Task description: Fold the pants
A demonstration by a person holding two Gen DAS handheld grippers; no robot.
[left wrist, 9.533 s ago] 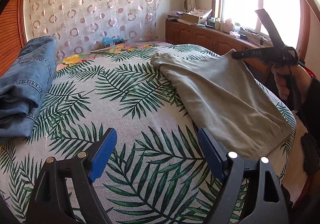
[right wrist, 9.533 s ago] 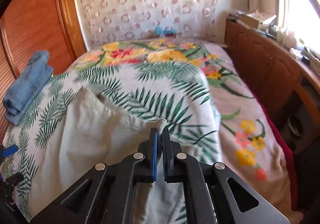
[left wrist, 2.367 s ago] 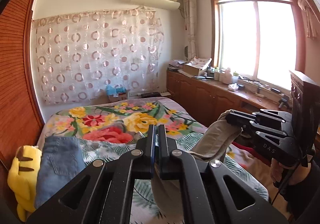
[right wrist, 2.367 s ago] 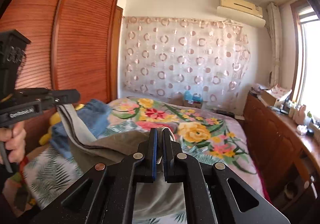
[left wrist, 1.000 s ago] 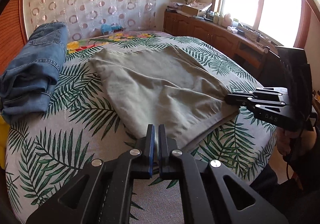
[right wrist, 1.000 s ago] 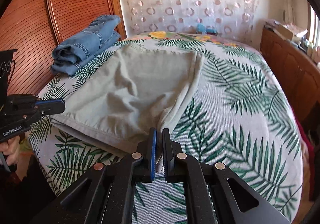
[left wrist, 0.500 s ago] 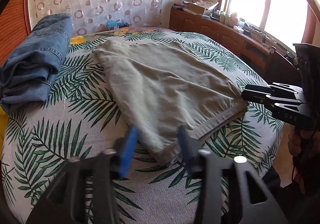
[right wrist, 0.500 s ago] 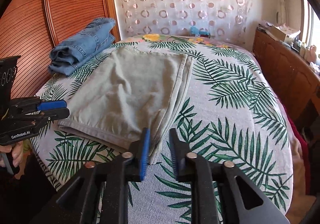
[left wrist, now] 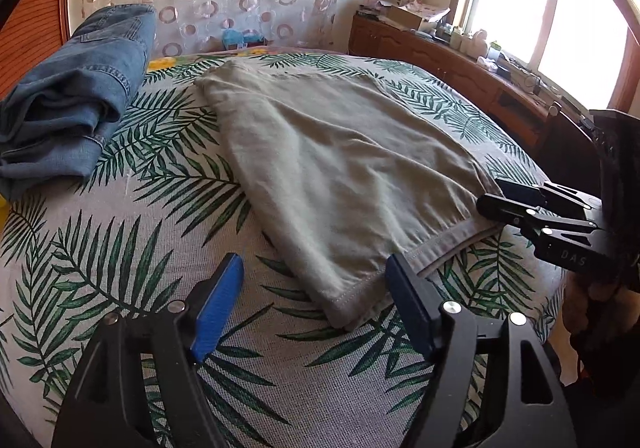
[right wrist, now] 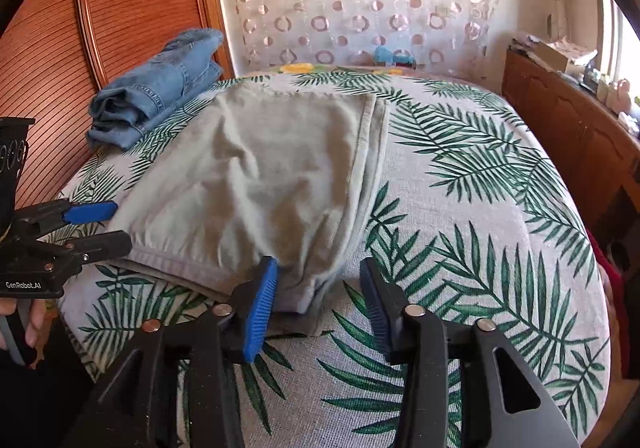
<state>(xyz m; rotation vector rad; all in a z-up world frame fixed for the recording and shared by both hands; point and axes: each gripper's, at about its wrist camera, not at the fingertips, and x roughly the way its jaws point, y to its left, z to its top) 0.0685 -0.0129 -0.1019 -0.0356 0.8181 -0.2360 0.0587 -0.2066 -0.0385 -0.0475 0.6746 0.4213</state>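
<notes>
Left wrist view: one pair of khaki pants lies folded flat on the palm-leaf bedspread, its near hem corners at the bed's near edge. Two grippers attend it. The left gripper has just been opening, a hem corner lying loose between its blue pads; the right gripper has likewise been opening, released, fabric between its fingers (not pinched). One folded pair of blue jeans sits far left, beside a wooden wardrobe. Nothing blocks the pants.
</notes>
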